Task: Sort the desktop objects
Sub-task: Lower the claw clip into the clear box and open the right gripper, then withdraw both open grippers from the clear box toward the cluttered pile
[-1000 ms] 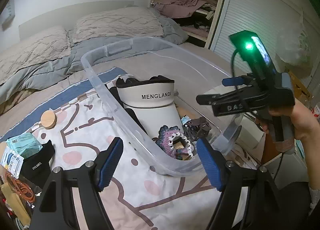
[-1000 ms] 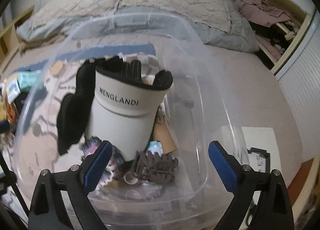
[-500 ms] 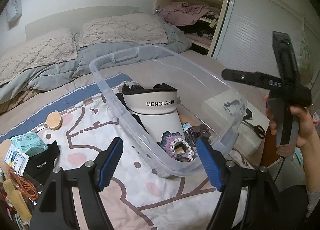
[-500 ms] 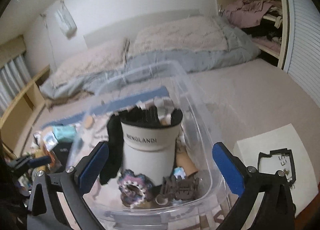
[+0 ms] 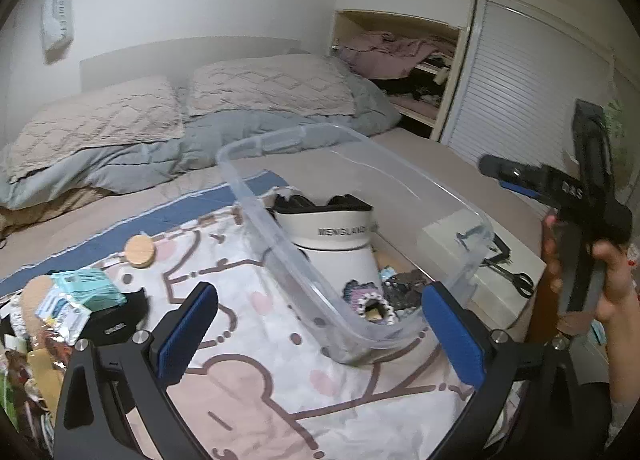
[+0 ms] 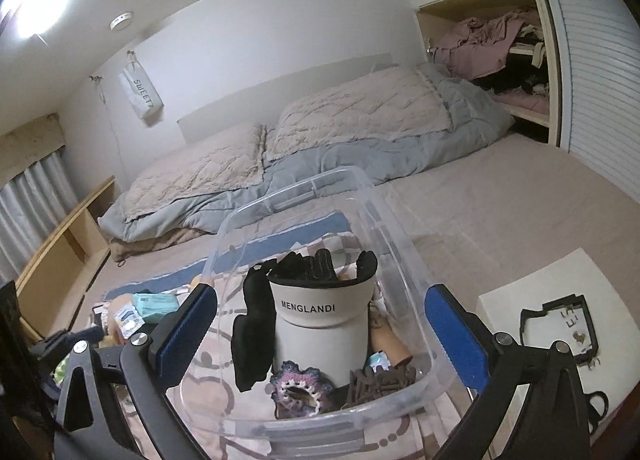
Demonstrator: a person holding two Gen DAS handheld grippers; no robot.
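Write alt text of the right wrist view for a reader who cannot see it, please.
An open, empty hand-held gripper points at a clear plastic bin on a bed, holding a white MENGLANDI visor, black gloves, a crocheted scrunchie and a brown hair claw.

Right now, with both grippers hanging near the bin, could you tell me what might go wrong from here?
1. The clear plastic bin sits on a soft, printed blanket, so a nudge could tip or slide it.
2. The left gripper, its jaws opening and empty, is close to the bin's near corner and might bump it.
3. The white visor stands tall over the hair claw and crocheted scrunchie; further drops could topple it.
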